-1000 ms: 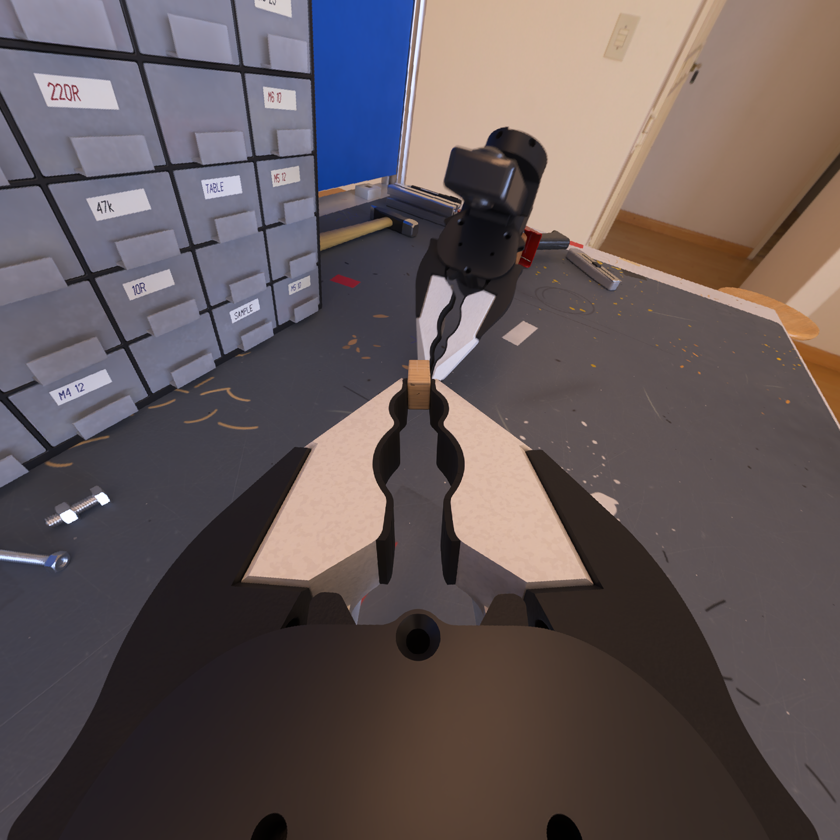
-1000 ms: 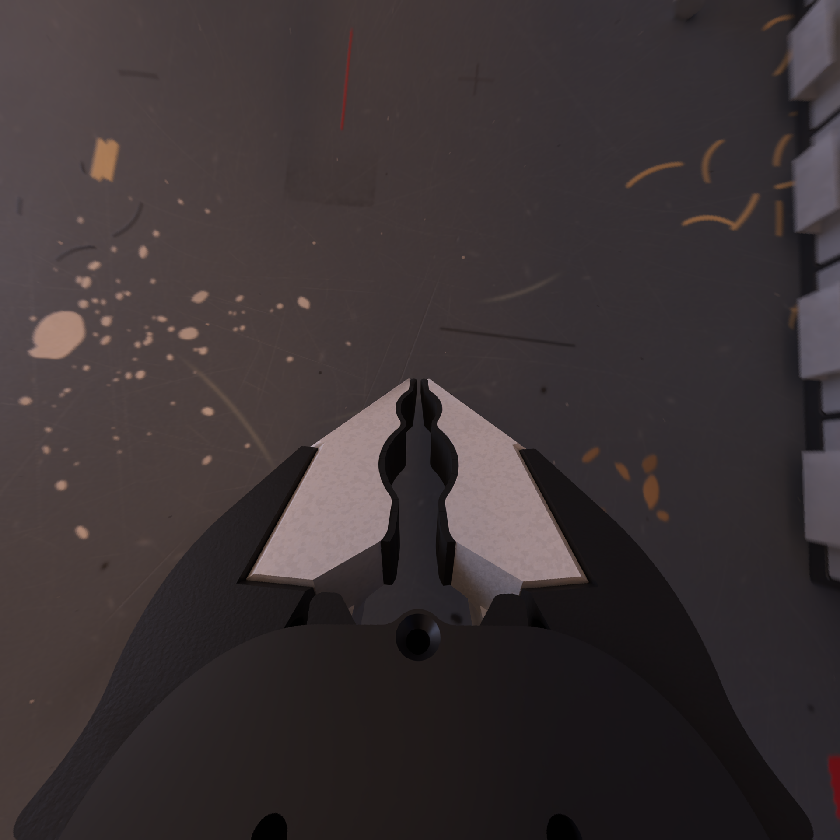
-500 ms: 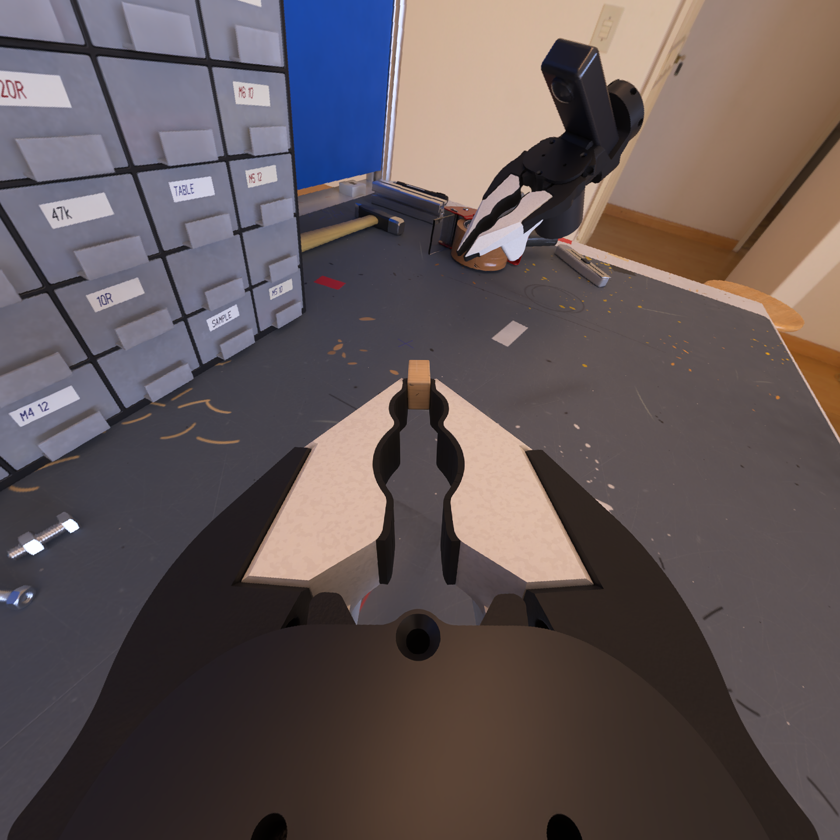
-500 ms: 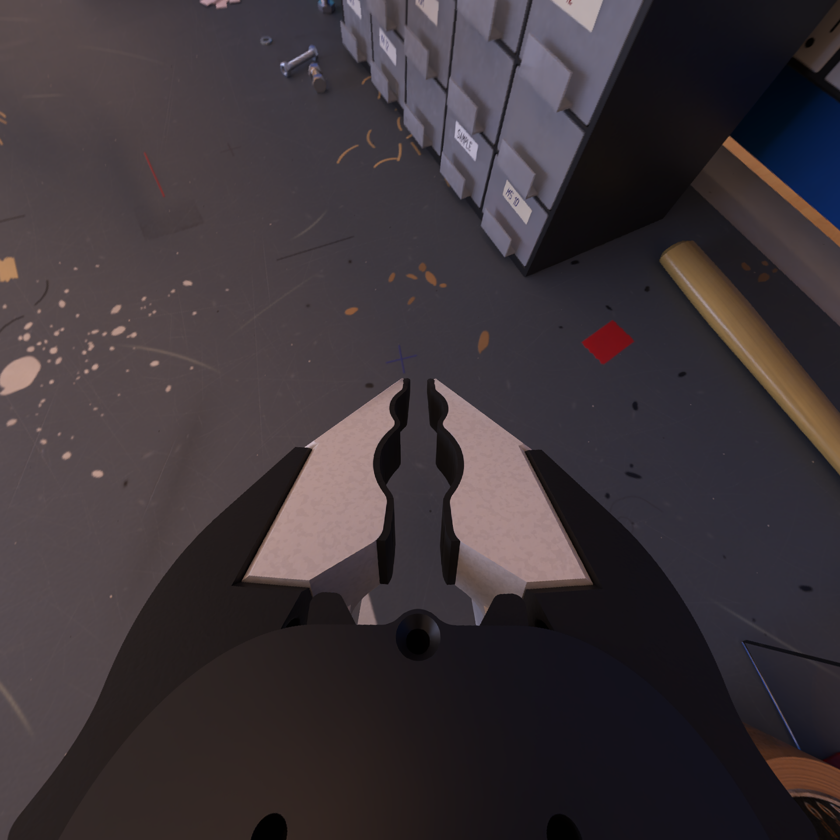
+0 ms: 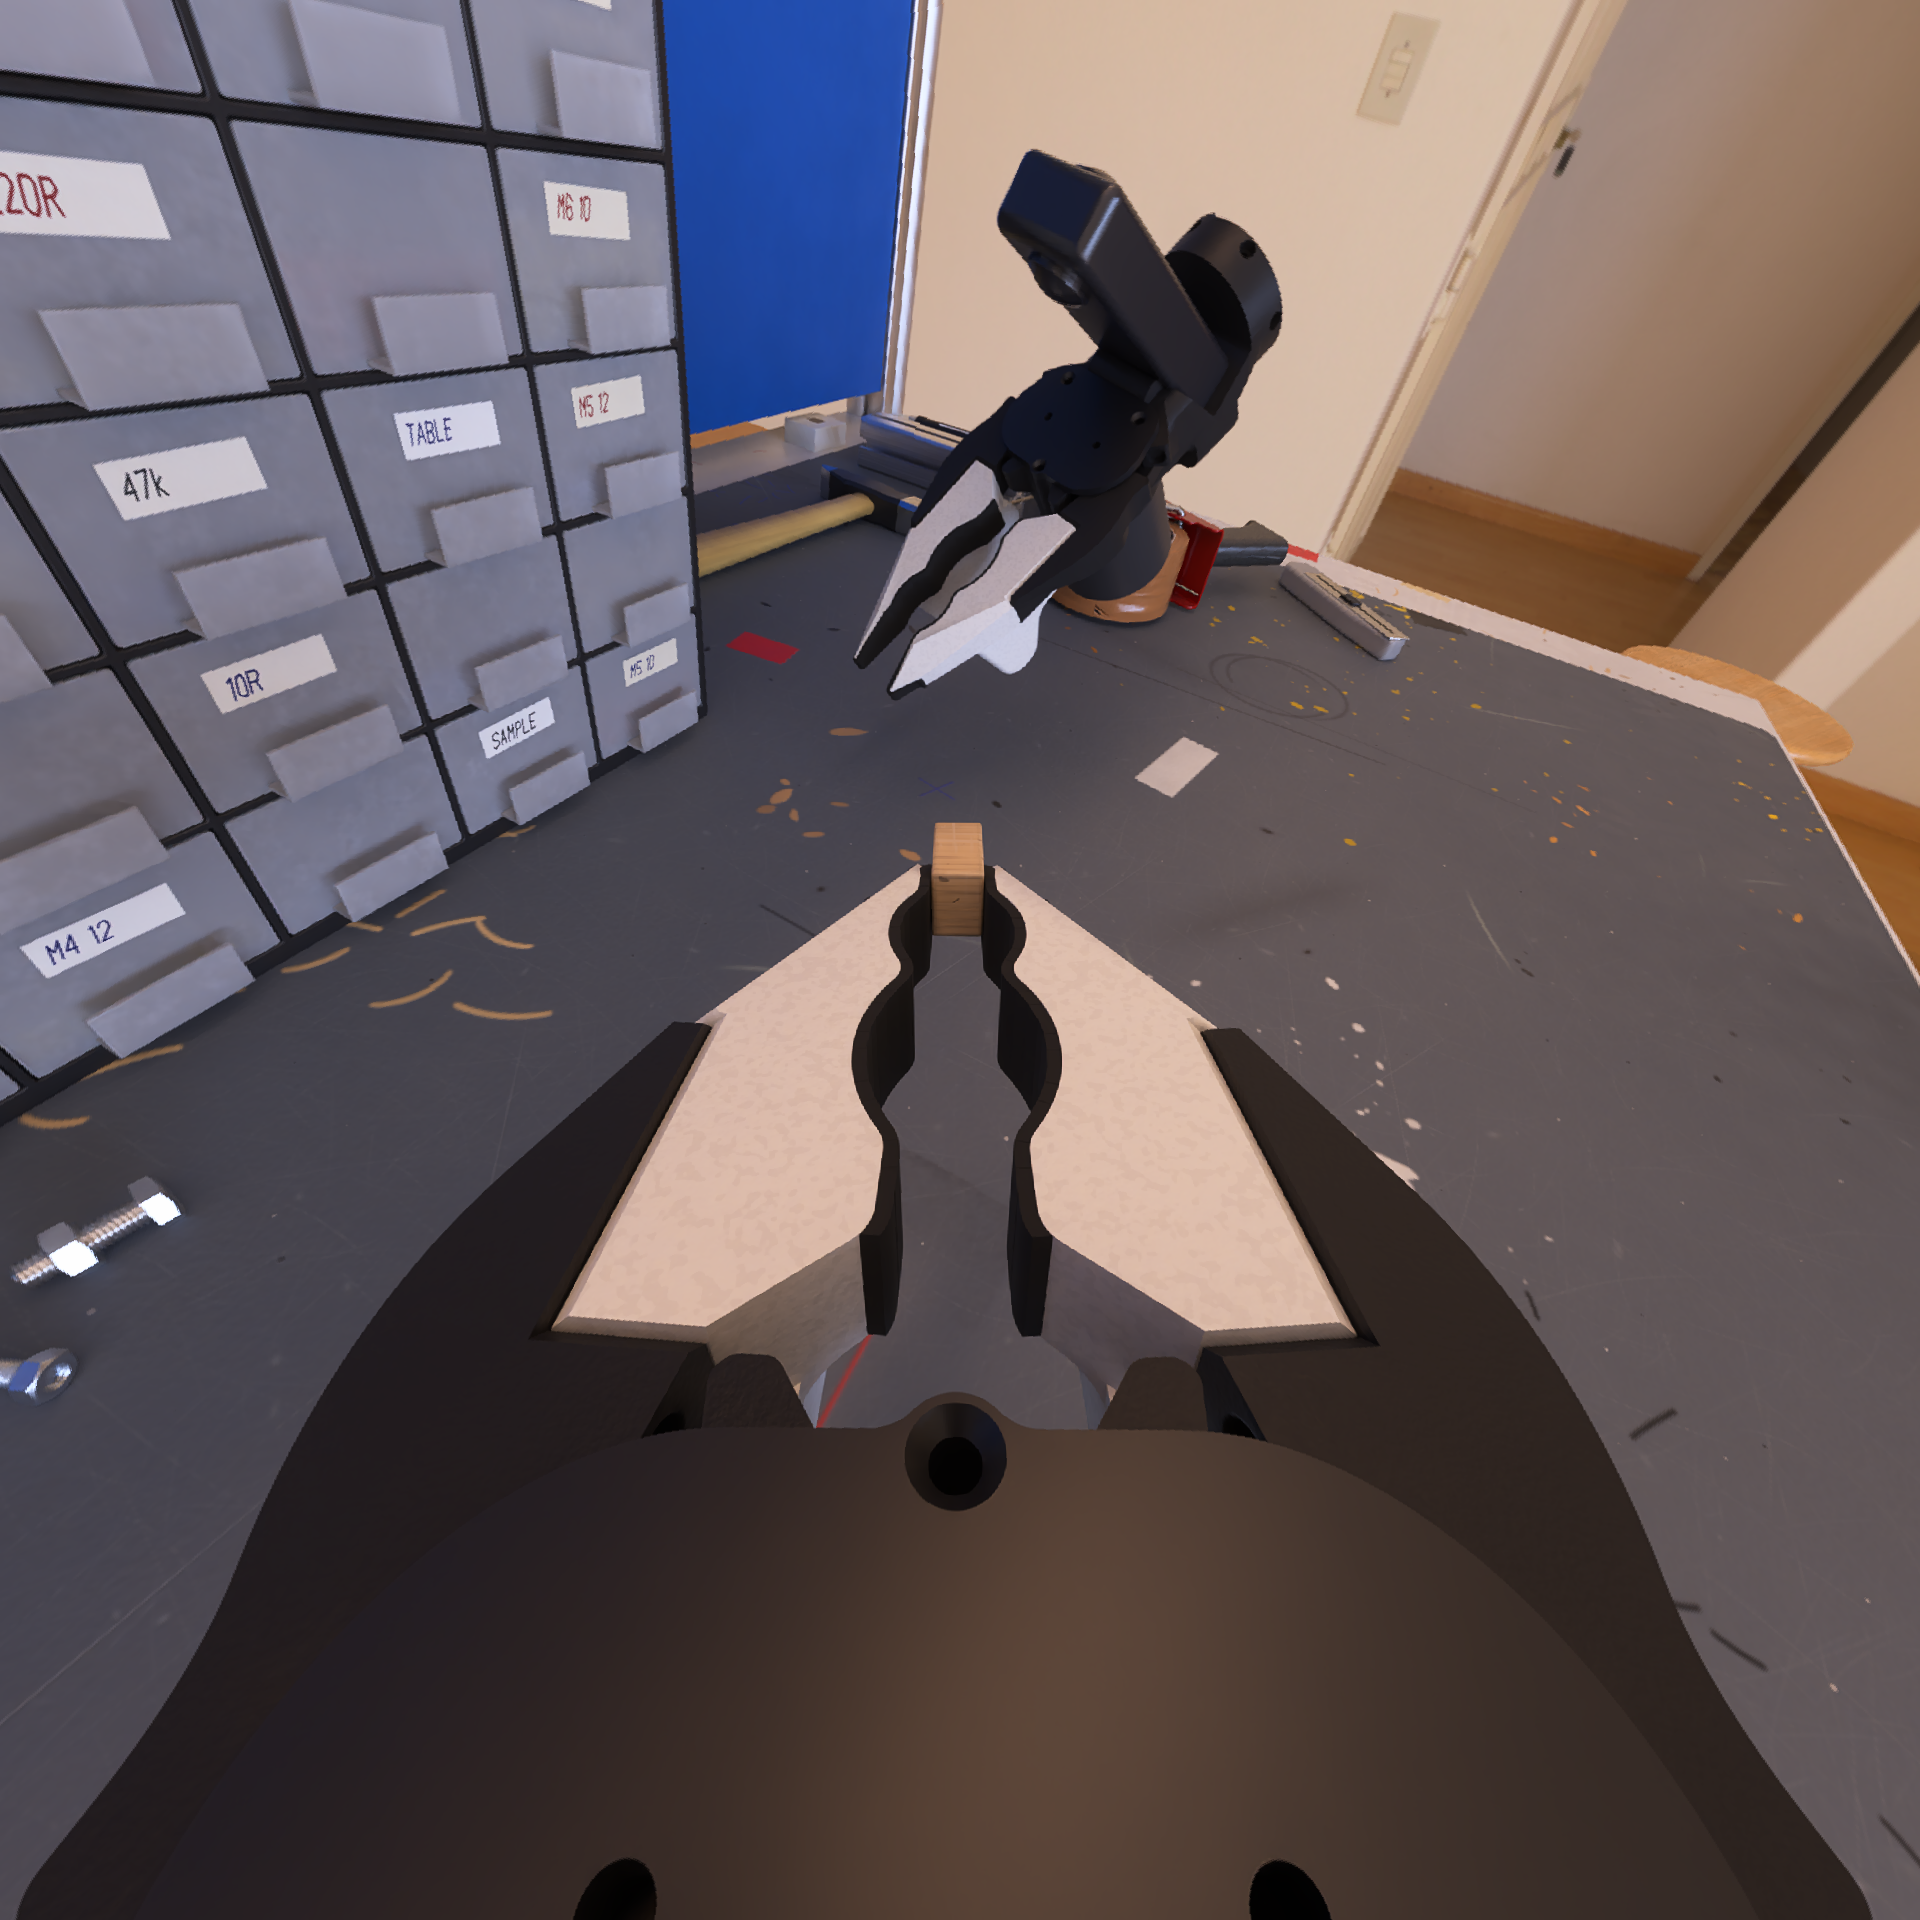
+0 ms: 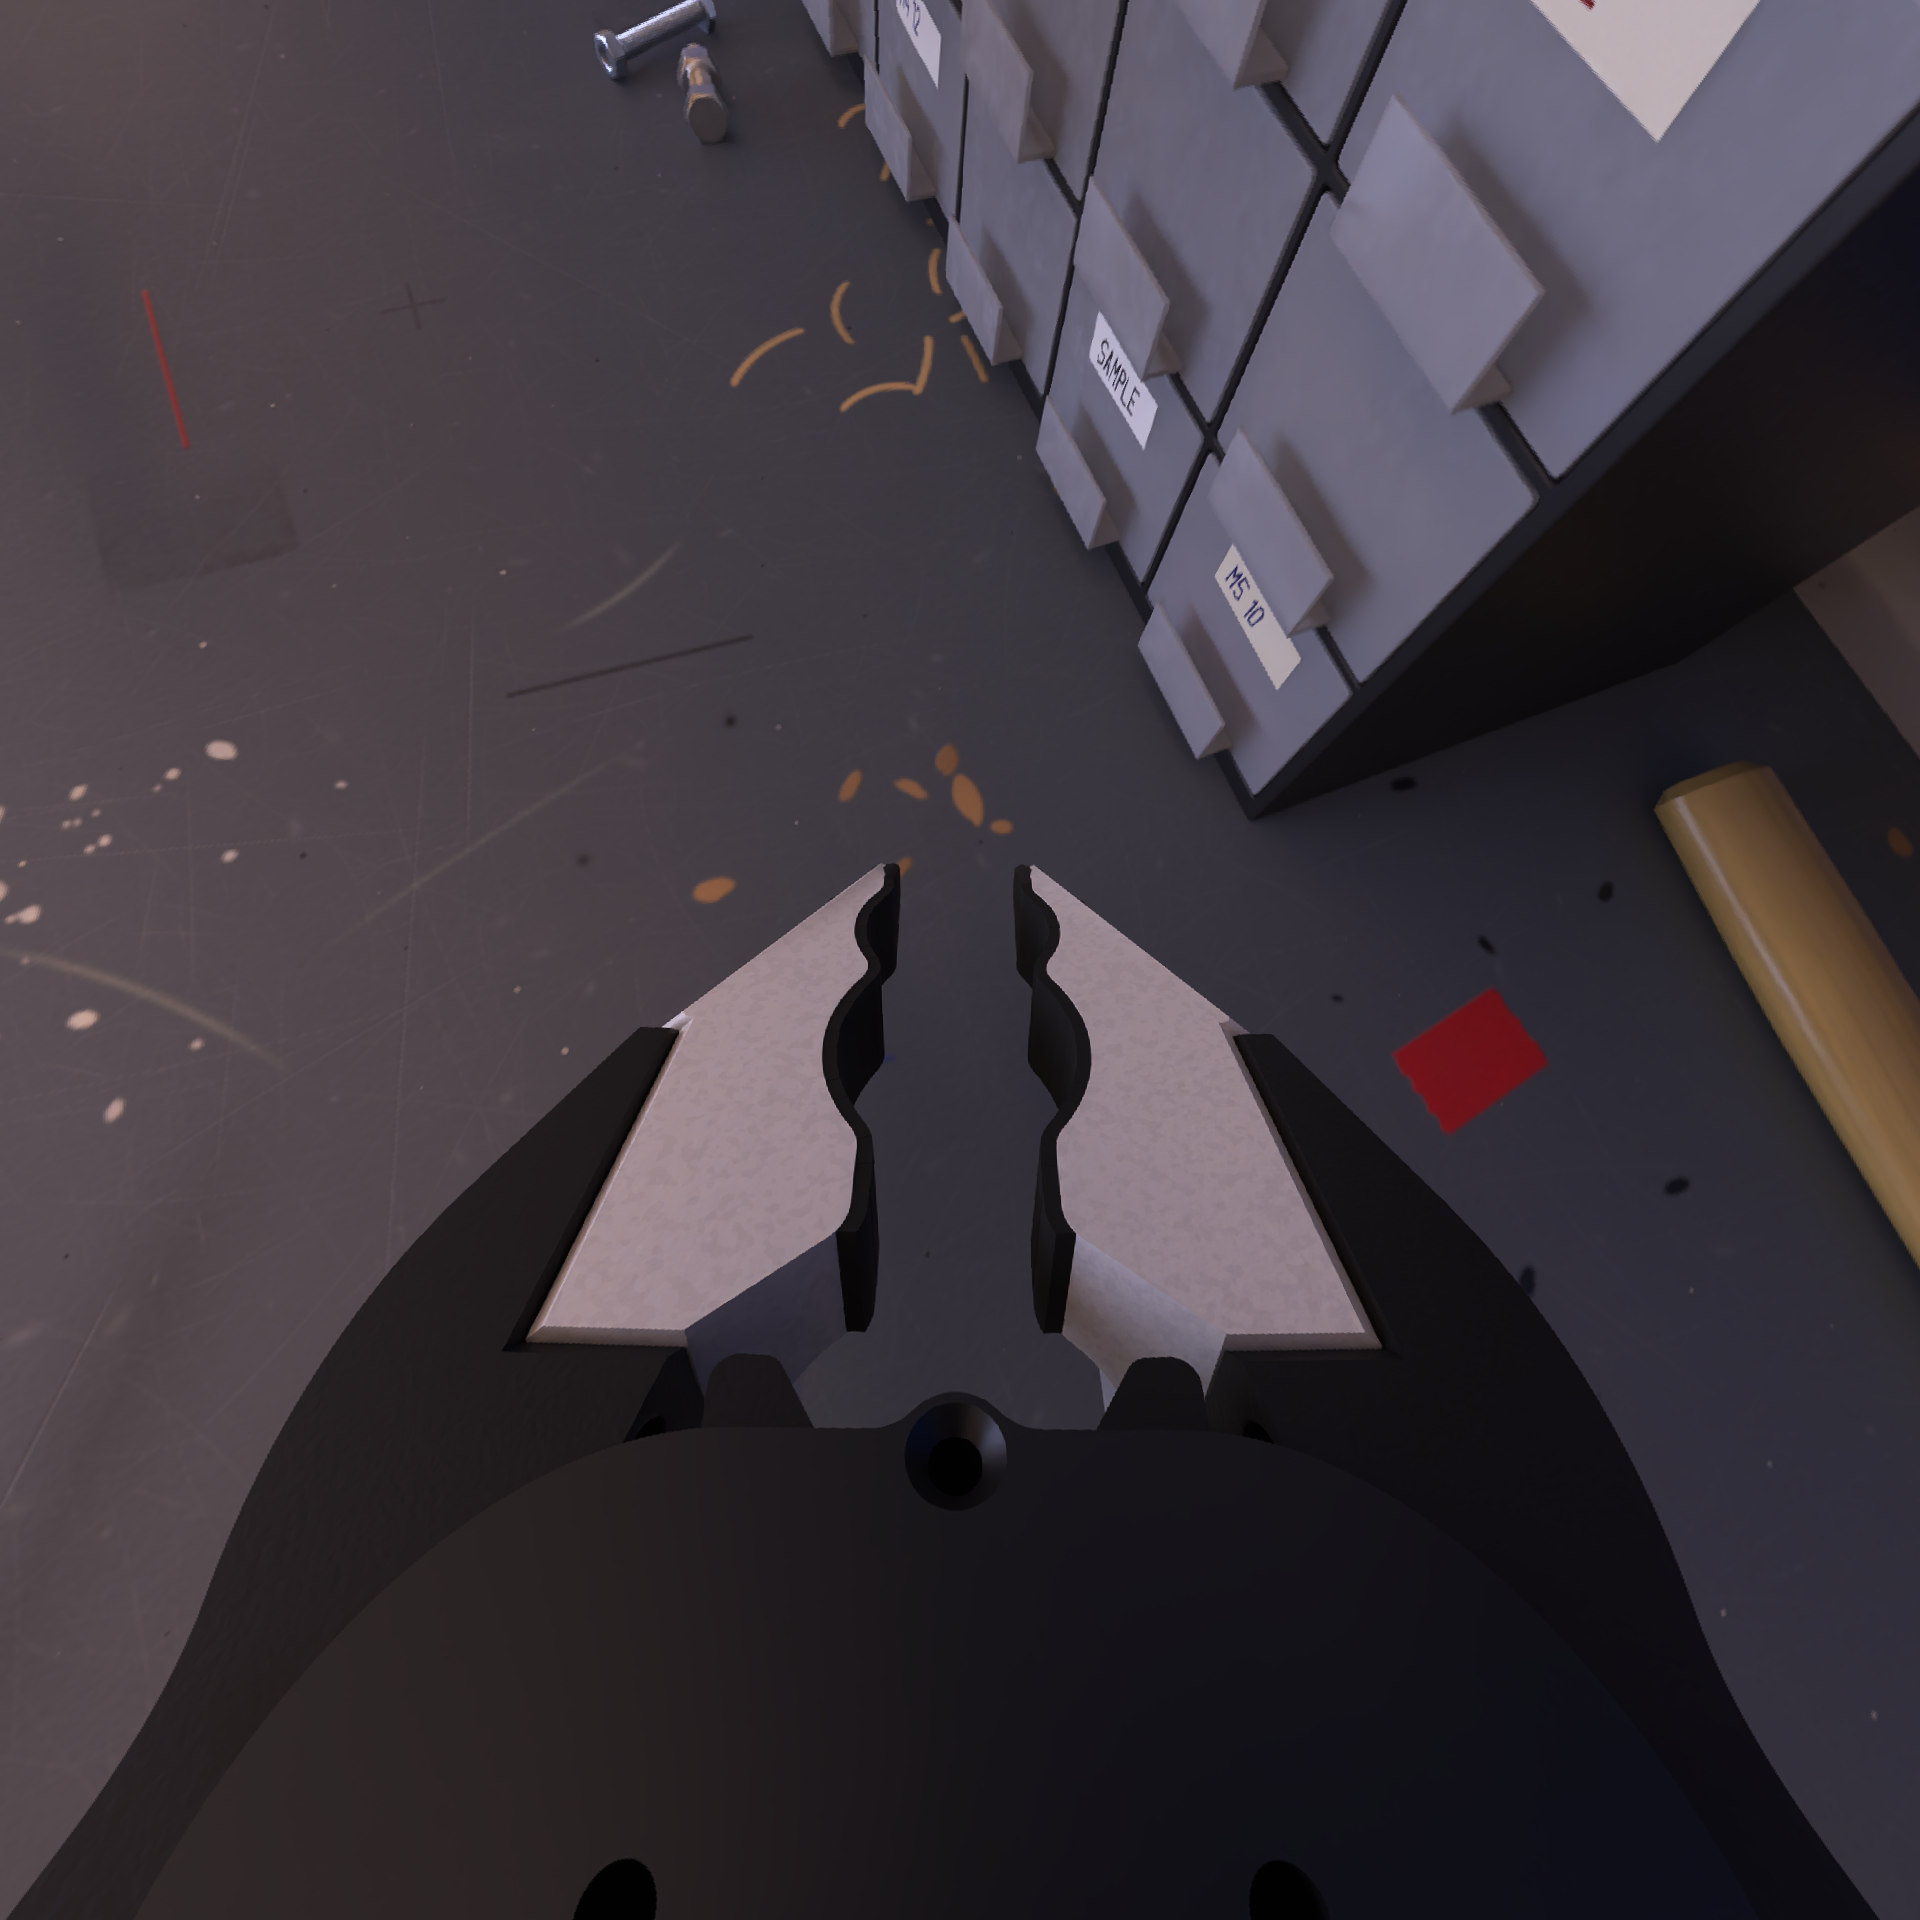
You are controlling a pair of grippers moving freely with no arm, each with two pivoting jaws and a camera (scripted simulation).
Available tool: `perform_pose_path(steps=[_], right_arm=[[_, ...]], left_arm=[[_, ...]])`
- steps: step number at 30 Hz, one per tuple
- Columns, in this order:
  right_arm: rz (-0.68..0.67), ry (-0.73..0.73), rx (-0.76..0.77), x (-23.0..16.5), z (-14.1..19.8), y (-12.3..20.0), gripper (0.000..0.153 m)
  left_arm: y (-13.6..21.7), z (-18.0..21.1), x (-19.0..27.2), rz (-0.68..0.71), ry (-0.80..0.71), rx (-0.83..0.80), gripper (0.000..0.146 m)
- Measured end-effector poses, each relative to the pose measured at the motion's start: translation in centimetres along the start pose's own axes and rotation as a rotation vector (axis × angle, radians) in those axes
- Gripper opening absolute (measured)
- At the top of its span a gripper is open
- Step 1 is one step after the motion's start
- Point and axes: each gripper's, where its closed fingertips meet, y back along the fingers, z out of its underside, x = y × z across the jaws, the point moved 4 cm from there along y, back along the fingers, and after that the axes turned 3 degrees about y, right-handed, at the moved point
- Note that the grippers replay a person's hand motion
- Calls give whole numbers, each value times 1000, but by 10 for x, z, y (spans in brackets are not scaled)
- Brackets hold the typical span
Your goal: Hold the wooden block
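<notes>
A small wooden block (image 5: 957, 878) is pinched between the fingertips of my left gripper (image 5: 957, 891), which is shut on it and holds it above the dark grey bench. My right gripper (image 6: 956, 883) is open and empty, and it points down at the bench near the drawer cabinet. It also shows in the left wrist view (image 5: 914, 655), hovering beyond the block, tips angled down and to the left. The block is not in the right wrist view.
A grey drawer cabinet (image 5: 343, 499) stands along the left; it also shows in the right wrist view (image 6: 1299, 343). A hammer with a wooden handle (image 6: 1808, 987) lies behind it. Bolts (image 5: 99, 1236) lie at the near left. The bench edge (image 5: 1849, 831) runs at the right.
My right gripper swung up and away from the block, came back lower and nearer, and its jaws opened. My left gripper has kept its hold on the block.
</notes>
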Motion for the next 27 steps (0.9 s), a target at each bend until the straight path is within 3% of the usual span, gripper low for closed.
perform_pose_path(steps=[27], right_arm=[[-10, -20, 10, 14, -1, -11, 16]], left_arm=[[-1, 4, -10, -1, 21, 4, 8]])
